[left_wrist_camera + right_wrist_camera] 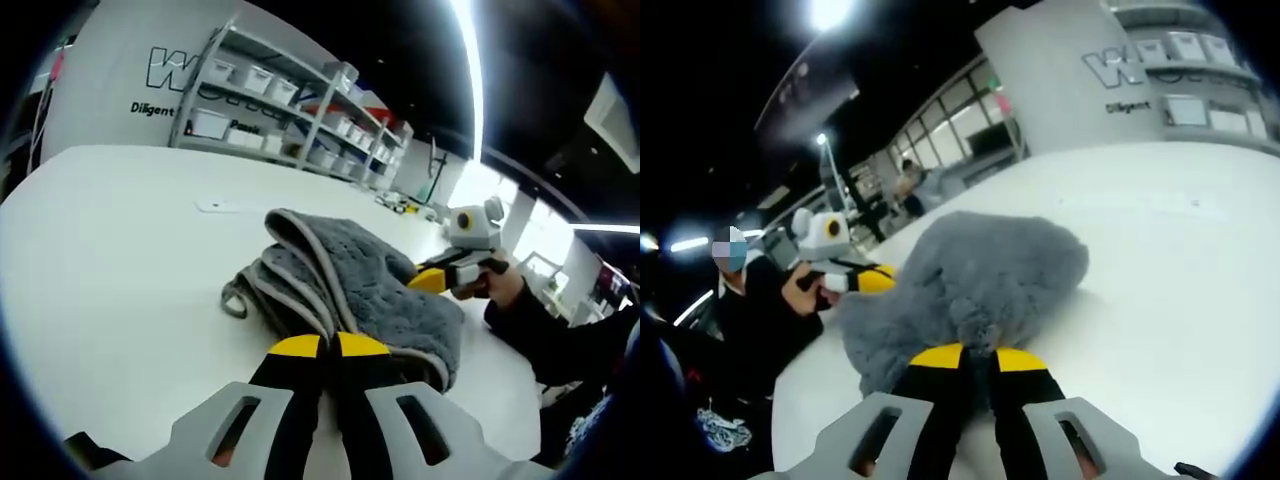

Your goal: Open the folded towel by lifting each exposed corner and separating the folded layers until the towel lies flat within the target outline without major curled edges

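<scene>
Here our left gripper (330, 346) has its fingers drawn together, pinching the near edge of the grey towel (350, 275), which sits bunched in folded layers on the white desk (120, 250). Our right gripper (978, 356) is likewise closed, its yellow tips buried in the pile at the towel's (970, 280) other side; in the left gripper view it (432, 280) bites the far edge.

We judge the main risk to be that either pinch has caught several layers rather than one corner, so pulling apart would drag the whole bundle instead of unfolding it. Uneven pulling could also twist the cloth and leave curled edges. We cannot make out any target outline on the desk.
</scene>
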`<state>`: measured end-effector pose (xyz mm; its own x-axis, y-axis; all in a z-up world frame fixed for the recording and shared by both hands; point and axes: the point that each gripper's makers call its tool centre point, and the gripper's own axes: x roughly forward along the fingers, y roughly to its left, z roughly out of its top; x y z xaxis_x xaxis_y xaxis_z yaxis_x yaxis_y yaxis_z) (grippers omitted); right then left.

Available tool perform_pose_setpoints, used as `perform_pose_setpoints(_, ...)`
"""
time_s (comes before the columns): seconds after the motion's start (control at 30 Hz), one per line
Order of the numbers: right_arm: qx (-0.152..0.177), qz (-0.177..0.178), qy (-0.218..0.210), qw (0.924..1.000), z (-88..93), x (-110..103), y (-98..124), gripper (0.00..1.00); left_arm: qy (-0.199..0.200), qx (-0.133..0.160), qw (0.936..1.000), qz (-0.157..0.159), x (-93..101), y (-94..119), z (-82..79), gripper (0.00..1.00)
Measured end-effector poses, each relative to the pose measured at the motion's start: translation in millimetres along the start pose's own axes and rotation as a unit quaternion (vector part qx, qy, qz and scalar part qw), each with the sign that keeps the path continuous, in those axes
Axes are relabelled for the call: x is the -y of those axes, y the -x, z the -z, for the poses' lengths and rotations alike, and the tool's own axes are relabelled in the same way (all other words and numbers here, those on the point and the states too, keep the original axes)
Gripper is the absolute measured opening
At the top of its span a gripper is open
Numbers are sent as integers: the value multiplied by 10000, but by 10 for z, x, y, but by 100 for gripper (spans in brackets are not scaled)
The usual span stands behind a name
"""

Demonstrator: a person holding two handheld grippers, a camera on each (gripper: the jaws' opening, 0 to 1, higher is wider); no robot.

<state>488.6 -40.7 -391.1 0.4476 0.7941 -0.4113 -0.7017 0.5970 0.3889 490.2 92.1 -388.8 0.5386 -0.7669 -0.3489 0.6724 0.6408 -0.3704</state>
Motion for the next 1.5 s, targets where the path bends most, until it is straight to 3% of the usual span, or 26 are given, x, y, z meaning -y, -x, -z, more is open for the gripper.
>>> perform_pose_setpoints(0.4,43,9,212,9998,16,-42,3,7,-144,97,9998,20,-8,0,-15,5)
perform_pose_setpoints(0.57,81,35,358,9993,13,-39,-2,8,-258,197,9994,-74,-53,-4,-39,12)
perform_pose_setpoints(0.6,83,38,413,9991,15,-39,-4,10,-279,218,9993,-99,-66,-2,-48,16)
perform_pose_setpoints(0.67,113,99,555,9983,8,-21,-3,12,-247,242,9977,-585,-237,9,-72,44)
perform_pose_setpoints(0.73,162,163,663,9975,-11,-6,-2,17,-360,295,9969,-634,-253,-4,-91,69)
perform_pose_setpoints(0.77,174,172,721,9971,-18,-7,1,19,-383,409,9963,-646,-256,-5,-130,73)
perform_pose_setpoints(0.93,262,397,1061,9932,-56,67,9,34,-493,487,9956,-625,-219,-14,-163,86)
perform_pose_setpoints(1.07,299,434,1134,9921,-69,84,24,42,-598,454,9947,-707,-248,-20,-154,90)
perform_pose_setpoints(1.17,609,917,1506,9824,-215,228,41,75,-901,506,9907,-884,-298,5,-202,94)
perform_pose_setpoints(1.2,701,918,1598,9804,-249,222,47,89,-1018,516,9891,-935,-308,11,-216,98)
perform_pose_setpoints(1.23,727,857,1568,9812,-250,201,50,96,-1108,574,9874,-975,-309,16,-244,100)
perform_pose_setpoints(1.43,725,830,1686,9795,-261,161,26,99,-1325,660,9816,-1204,-355,67,-321,100)
perform_pose_setpoints(1.5,725,839,1701,9792,-269,171,28,99,-1590,697,9744,-1428,-400,98,-372,100)
